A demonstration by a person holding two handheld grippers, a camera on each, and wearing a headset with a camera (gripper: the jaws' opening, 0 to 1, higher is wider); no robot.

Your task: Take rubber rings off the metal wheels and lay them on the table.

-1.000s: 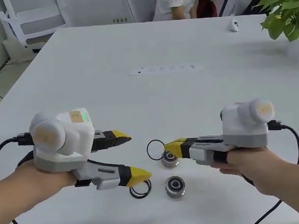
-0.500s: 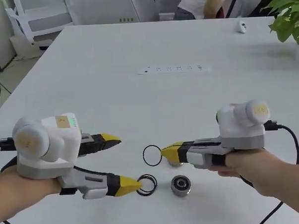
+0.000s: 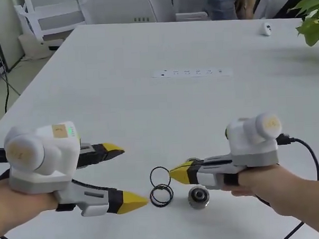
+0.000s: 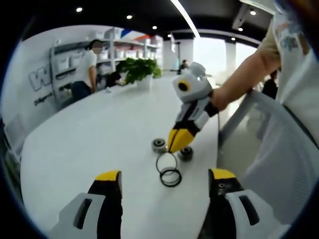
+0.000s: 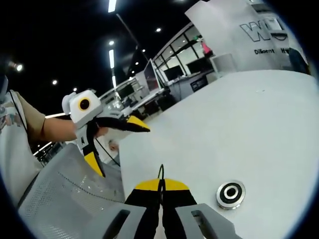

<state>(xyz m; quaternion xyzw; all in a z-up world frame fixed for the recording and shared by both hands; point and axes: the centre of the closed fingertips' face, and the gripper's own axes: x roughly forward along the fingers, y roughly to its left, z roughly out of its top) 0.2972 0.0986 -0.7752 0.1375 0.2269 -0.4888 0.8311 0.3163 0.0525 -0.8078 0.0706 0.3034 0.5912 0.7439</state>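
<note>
My right gripper (image 3: 175, 173) is shut on a thin black rubber ring (image 3: 151, 177), which hangs from its tips just over the white table (image 3: 148, 109). In the right gripper view the ring (image 5: 161, 172) rises as a line from between the closed jaws. More black rings (image 3: 153, 195) lie flat just in front of it. One metal wheel (image 3: 198, 197) stands by the right gripper, and the left gripper view has two wheels (image 4: 159, 145) (image 4: 185, 153). My left gripper (image 3: 125, 174) is open to the left of the rings, holding nothing.
A white power strip (image 3: 192, 72) lies mid-table. A small white device (image 3: 267, 28) and a green plant (image 3: 311, 17) sit at the far right. The right gripper's cable (image 3: 309, 155) trails right. The table's front edge is close below the rings.
My left gripper has drawn back left off the lying rings. The right gripper has dropped slightly, bringing its ring closer to them. The head camera has shifted.
</note>
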